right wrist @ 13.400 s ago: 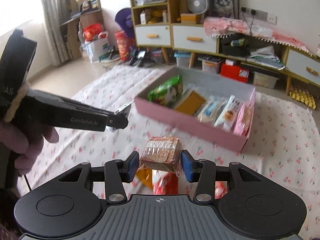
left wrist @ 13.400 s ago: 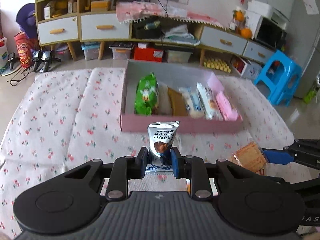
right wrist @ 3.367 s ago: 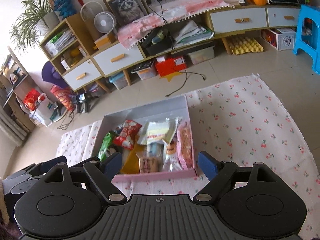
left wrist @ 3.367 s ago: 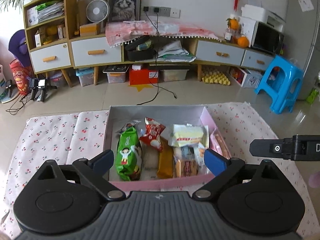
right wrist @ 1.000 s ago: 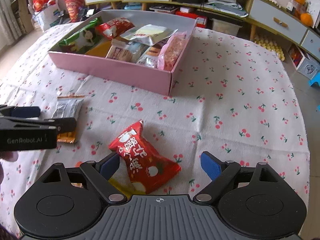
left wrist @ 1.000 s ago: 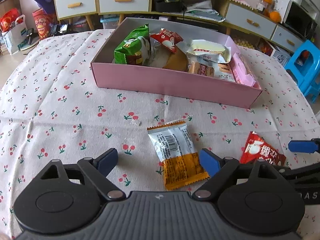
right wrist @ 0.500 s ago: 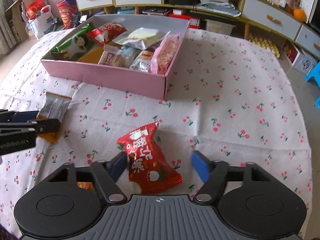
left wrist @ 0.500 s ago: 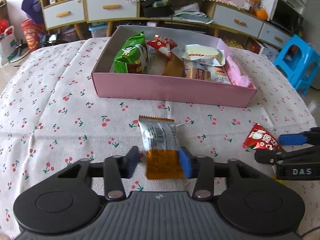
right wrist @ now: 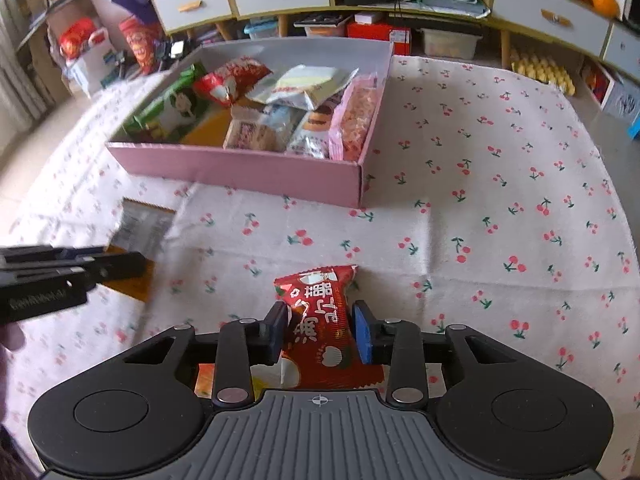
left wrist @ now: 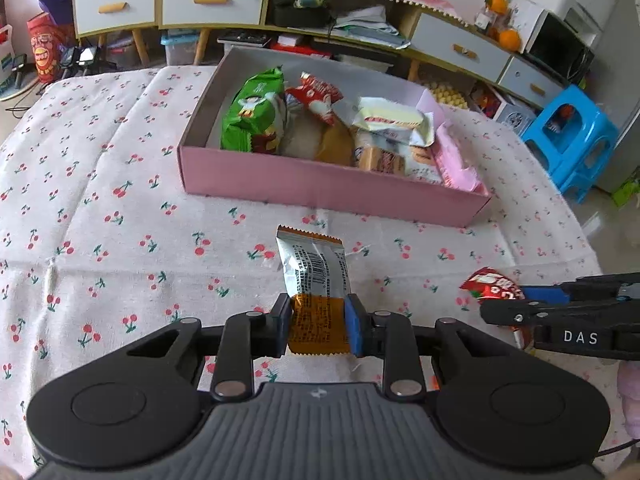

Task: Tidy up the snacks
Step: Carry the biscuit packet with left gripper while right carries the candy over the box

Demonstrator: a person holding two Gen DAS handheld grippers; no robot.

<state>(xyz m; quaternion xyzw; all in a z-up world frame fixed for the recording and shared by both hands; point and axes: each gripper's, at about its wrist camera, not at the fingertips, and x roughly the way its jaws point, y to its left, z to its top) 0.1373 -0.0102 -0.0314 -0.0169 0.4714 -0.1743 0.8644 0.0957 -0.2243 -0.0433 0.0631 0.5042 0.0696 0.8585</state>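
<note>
**Two snack packets caught at once, box waiting ahead**

The left tool [left wrist: 319, 330] has its jaws closing on the silver and orange packet [left wrist: 314, 276]; the pads already press on the orange end, one on each side edge, while the silver end with the barcode sticks out forward, towards the box. Holding it by the end is sensible, I think, because the free part can then go over the box wall first and the packet can simply be let go inside.

The right tool [right wrist: 322, 332] is also closing, around the red packet [right wrist: 320, 320]. Its left pad touches the wrapper and dents it a little; the right pad looks just beside the edge, though the curved lens makes this hard to judge. The packet stands tilted up between the jaws, its crimped top pointing forward. Under it, something orange and yellow lies on the cloth, perhaps one more snack.

The pink box [left wrist: 320, 188] stands on the cherry-print cloth [left wrist: 120, 208] of the tabletop, near and ahead of both tools. It is open on top and already rather full: a green bag at the left, a red packet, a pale yellow one on top, a pink one along the right wall. The remaining room seems to be on top of the others.
</note>
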